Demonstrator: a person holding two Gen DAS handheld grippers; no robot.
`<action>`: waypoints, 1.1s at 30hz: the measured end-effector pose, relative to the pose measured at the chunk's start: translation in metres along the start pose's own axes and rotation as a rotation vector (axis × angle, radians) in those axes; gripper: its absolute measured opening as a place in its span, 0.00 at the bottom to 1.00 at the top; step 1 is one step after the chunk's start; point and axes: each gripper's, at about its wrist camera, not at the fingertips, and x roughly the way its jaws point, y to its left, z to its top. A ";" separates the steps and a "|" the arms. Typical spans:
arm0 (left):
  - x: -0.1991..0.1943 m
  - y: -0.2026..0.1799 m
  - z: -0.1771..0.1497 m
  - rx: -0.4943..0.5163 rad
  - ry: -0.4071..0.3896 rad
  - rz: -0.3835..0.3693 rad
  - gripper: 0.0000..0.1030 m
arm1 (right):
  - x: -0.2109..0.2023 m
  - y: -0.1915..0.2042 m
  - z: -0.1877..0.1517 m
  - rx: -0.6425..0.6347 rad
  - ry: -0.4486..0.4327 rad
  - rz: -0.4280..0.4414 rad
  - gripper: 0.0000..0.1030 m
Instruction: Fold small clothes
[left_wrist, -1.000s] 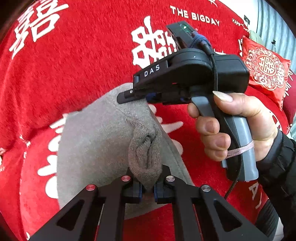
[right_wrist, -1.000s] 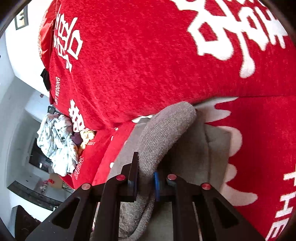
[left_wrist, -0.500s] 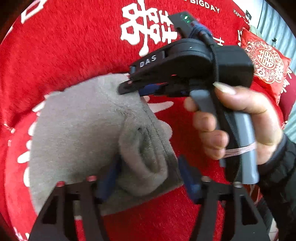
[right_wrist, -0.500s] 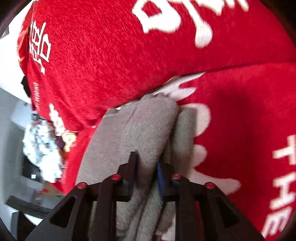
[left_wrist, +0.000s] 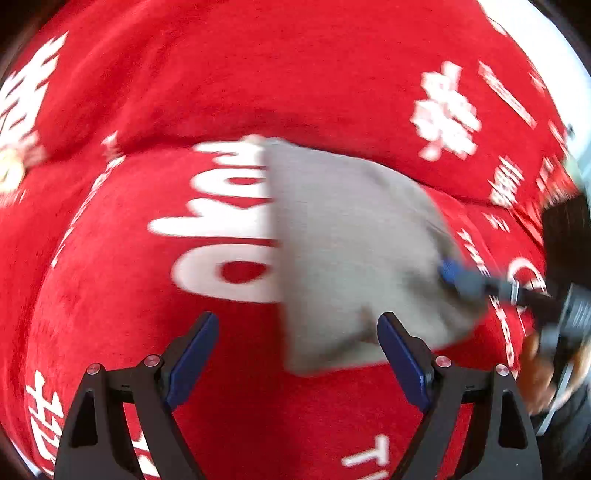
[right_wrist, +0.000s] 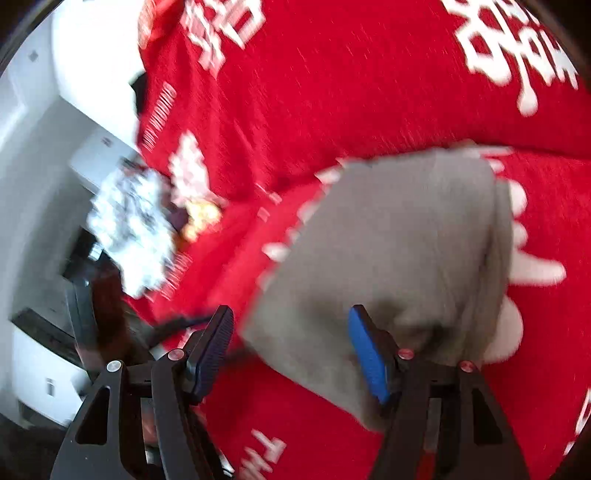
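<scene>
A small grey knitted garment lies folded and flat on the red blanket. My left gripper hovers over its near left corner with the jaws opening wide. The cloth's lower edge reaches in beside the right pad, and neither pad presses on it. In the right wrist view the same garment spreads ahead of my right gripper, whose jaws are also opening, and its near edge lies loose between the pads. The right gripper shows blurred at the garment's right edge, with a hand behind it.
The red blanket with white lettering covers a soft, rounded surface. A pile of white patterned clothes lies at the far left end. Beyond it are a white wall and dark furniture. Both views are motion-blurred.
Both grippers were shut on bunched folds of the grey garment, and both have let go and opened. The garment has dropped flat. The left gripper has swung left and the right gripper has drawn back.
</scene>
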 end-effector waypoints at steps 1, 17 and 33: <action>0.001 0.002 0.000 -0.003 0.000 0.013 0.86 | 0.002 -0.007 -0.005 0.007 0.002 -0.043 0.66; 0.047 -0.034 0.051 0.119 0.056 -0.020 0.86 | -0.054 -0.046 0.005 0.088 -0.131 -0.327 0.85; 0.083 -0.022 0.070 0.069 0.105 -0.105 0.86 | -0.009 -0.106 0.034 0.280 -0.038 -0.292 0.85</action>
